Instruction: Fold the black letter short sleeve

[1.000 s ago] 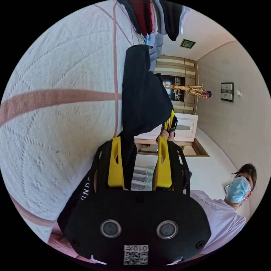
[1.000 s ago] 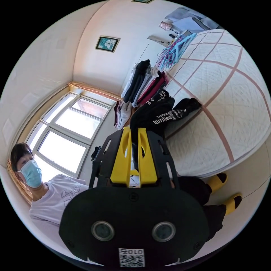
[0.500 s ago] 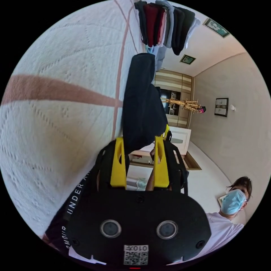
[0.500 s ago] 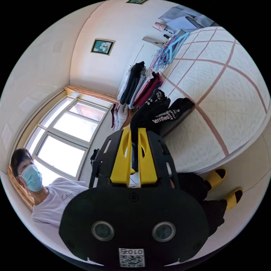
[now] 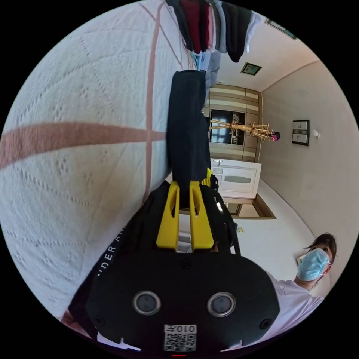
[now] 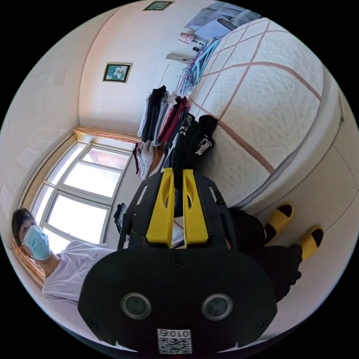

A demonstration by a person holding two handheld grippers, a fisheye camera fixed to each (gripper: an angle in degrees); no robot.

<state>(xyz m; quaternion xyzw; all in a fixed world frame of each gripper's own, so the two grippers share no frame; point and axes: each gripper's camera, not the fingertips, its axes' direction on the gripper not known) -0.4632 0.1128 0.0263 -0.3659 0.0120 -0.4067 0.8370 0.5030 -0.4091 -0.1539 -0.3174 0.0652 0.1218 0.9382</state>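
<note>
Left gripper view: tool (image 5: 184, 187) clamps the black shirt (image 5: 187, 127).

Tool (image 5: 184, 186) clamped on black shirt (image 5: 187, 123)

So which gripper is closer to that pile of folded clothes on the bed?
Hard to call; maybe right. Both grippers clamp the black shirt. The right gripper holds an edge reaching toward the clothes pile; the left gripper sees it past the shirt's far end.

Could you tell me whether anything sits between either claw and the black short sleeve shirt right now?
Nothing visible does: the left claw and the right claw each have both jaws pressed on the black shirt, held beside the bed.
</note>
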